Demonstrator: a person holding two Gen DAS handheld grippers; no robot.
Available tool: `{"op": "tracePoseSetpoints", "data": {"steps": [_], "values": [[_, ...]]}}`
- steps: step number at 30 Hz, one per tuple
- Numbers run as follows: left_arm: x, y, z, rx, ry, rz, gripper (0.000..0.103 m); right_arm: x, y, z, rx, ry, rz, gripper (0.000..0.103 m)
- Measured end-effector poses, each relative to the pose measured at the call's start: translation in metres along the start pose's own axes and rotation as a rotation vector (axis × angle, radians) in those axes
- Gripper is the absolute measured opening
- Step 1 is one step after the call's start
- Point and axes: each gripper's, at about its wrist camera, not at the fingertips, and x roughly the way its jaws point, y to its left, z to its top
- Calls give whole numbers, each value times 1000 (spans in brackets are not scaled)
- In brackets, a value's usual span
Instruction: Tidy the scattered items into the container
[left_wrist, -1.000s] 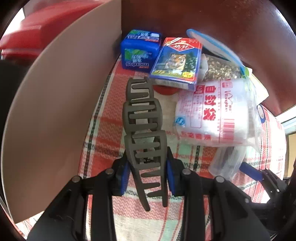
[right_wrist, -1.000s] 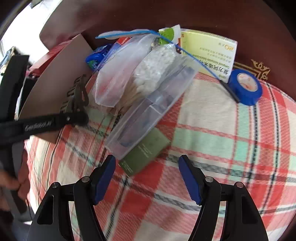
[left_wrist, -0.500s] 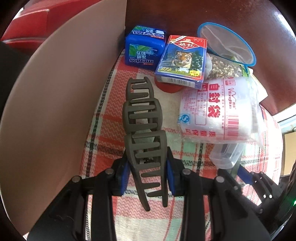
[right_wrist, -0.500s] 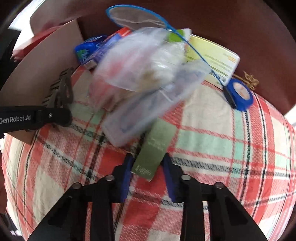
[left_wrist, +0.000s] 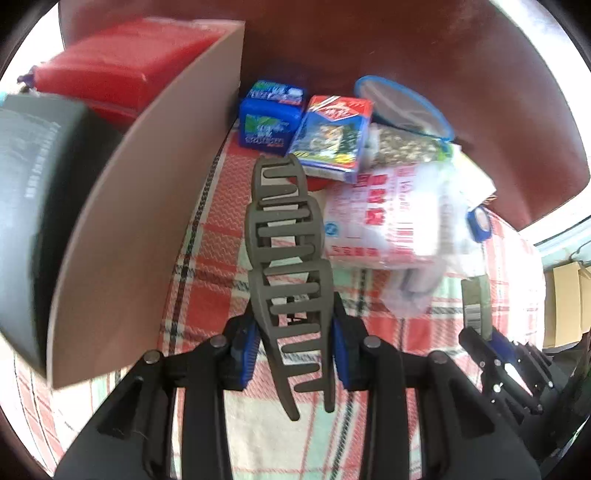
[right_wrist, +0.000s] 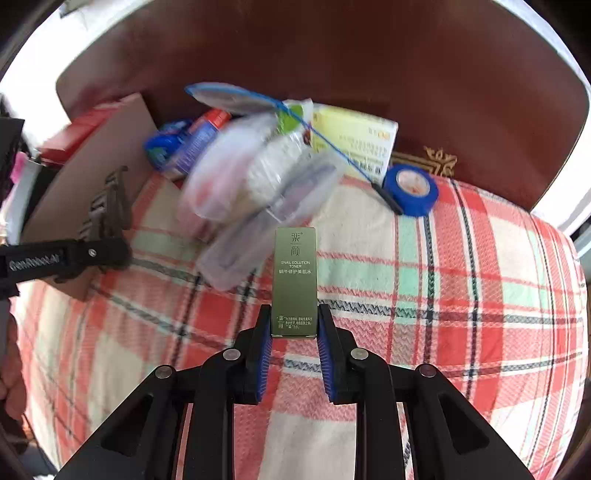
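The left gripper (left_wrist: 295, 347) has its jaws pinching a grey hair claw (left_wrist: 286, 254), held above the plaid cloth (right_wrist: 461, 295) beside a tan cardboard panel (left_wrist: 147, 229). The right gripper (right_wrist: 294, 341) has its jaws closing on a green toner box (right_wrist: 295, 280), pads pressed to its sides. Bagged items (right_wrist: 258, 184) and blue tape (right_wrist: 412, 189) lie beyond.

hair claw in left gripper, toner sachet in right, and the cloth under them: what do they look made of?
Hair claw: looks like matte grey-brown moulded plastic; rigid teeth, no shine. Toner sachet: probably foil or laminated film, olive with a metallic sheen; flat, printed text. Cloth: woven fabric, plaid in red, green and cream; a zigzag weave shows.
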Motion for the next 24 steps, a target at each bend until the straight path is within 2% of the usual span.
{"op": "tracePoseSetpoints", "data": {"steps": [2,8,13,19,24], "values": [[-17,-4,-9,2,-14,-6,33,-13,1,3,-6,-21,9,24],[-55,-7,0,-23,-52,-15,33,-56,21,27,-16,-71,57,24],[-104,-3,14,-63,-105,-4,33,-83,52,65,-60,-100,169,24],[-159,36,35,-94,-155,38,34,-104,109,118,-120,-136,326,24],[-190,93,54,-120,-174,83,33,-96,173,158,-161,-113,455,24]]}}
